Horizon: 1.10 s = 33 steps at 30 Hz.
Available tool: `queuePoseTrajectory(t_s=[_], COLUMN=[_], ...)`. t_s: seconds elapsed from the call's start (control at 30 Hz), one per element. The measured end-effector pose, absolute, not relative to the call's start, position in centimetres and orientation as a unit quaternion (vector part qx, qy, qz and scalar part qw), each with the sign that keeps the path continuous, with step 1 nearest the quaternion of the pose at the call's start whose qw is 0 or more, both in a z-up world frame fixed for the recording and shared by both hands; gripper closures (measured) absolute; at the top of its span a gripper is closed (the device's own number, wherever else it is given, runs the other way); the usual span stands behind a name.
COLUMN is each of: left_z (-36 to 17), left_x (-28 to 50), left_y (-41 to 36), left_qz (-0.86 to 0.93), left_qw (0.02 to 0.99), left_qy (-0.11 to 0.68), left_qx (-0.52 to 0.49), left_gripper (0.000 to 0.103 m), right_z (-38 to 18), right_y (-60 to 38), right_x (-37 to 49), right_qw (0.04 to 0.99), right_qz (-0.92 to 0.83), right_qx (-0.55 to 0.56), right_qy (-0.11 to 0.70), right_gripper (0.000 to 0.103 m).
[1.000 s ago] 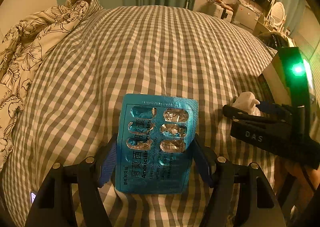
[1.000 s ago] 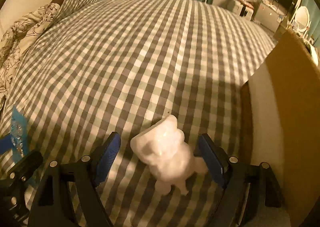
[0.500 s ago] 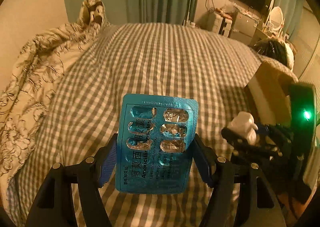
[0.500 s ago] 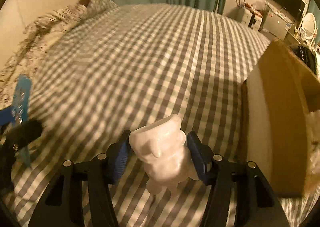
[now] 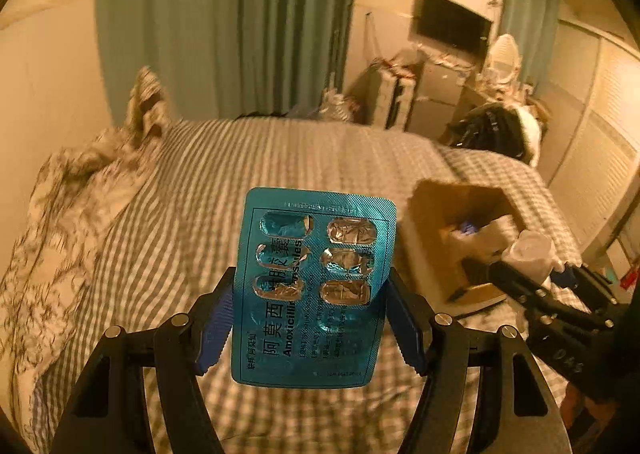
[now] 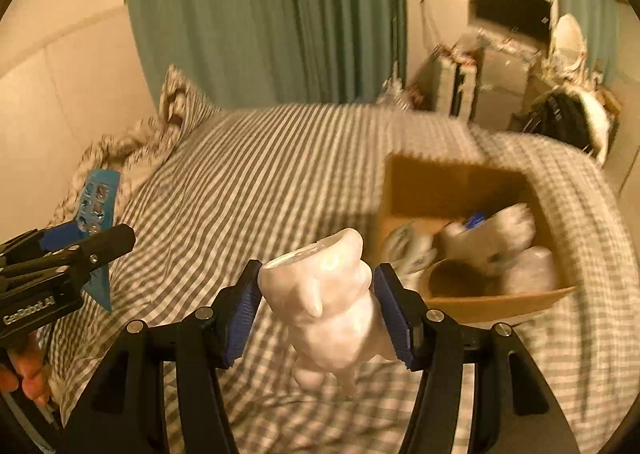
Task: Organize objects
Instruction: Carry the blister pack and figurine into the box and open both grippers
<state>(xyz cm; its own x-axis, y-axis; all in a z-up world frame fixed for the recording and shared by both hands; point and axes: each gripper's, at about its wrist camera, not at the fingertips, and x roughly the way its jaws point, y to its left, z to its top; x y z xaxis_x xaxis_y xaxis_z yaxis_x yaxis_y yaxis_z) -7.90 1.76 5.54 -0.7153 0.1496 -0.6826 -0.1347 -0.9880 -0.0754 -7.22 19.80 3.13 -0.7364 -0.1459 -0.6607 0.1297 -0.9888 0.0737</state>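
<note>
My left gripper (image 5: 310, 318) is shut on a blue blister pack of pills (image 5: 312, 286), held upright above the checked bed. My right gripper (image 6: 318, 318) is shut on a white animal figurine (image 6: 326, 314), lifted above the bed. An open cardboard box (image 6: 424, 190) sits on the bed to the right, ahead of the right gripper; it holds a white plush toy (image 6: 496, 238) and other items. The box (image 5: 424, 238) also shows in the left wrist view, right of the blister pack. The right gripper with the figurine (image 5: 528, 254) is seen at the right of the left wrist view.
A floral duvet and pillow (image 5: 60, 238) lie at the bed's left. Green curtains (image 6: 260, 22), a wall TV (image 6: 512, 8), a cluttered cabinet and a dark bag (image 6: 564, 122) stand beyond the bed. The left gripper (image 6: 80, 238) is at the left of the right wrist view.
Both grippers have risen well above the bed with their objects. The right gripper shut on the figurine and lifted it. The box's inside has come into view.
</note>
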Motion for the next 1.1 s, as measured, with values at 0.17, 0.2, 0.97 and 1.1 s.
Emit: queuePoseTrajectory(t_s=[0.17,0.2,0.97,1.1], left_z=[8.6,9.0,1.3,0.1], left_x=[-8.1,-8.1,-20.3,-21.2], left_y=[7.2,8.3,23.6,24.6], left_qz=[0.932,0.932,0.888,0.884], left_qw=[0.115,0.121,0.187,0.193], left_qy=[0.015,0.019,0.074,0.087], left_qx=[-0.343,-0.341,-0.413,-0.416], left_gripper=[0.032,0.032,0.032,0.032], right_z=[7.5,8.2,3.6,1.9], right_y=[23.9,24.6,37.4,37.9], right_x=[-5.7,-5.5,-14.9,-16.6], right_qw=[0.05,0.045,0.028,0.026], right_qz=[-0.946,-0.948,-0.931,-0.926], right_qx=[0.32,0.314,0.361,0.372], right_qy=[-0.004,-0.003,-0.052,-0.062], right_gripper=[0.046,0.046,0.046,0.046])
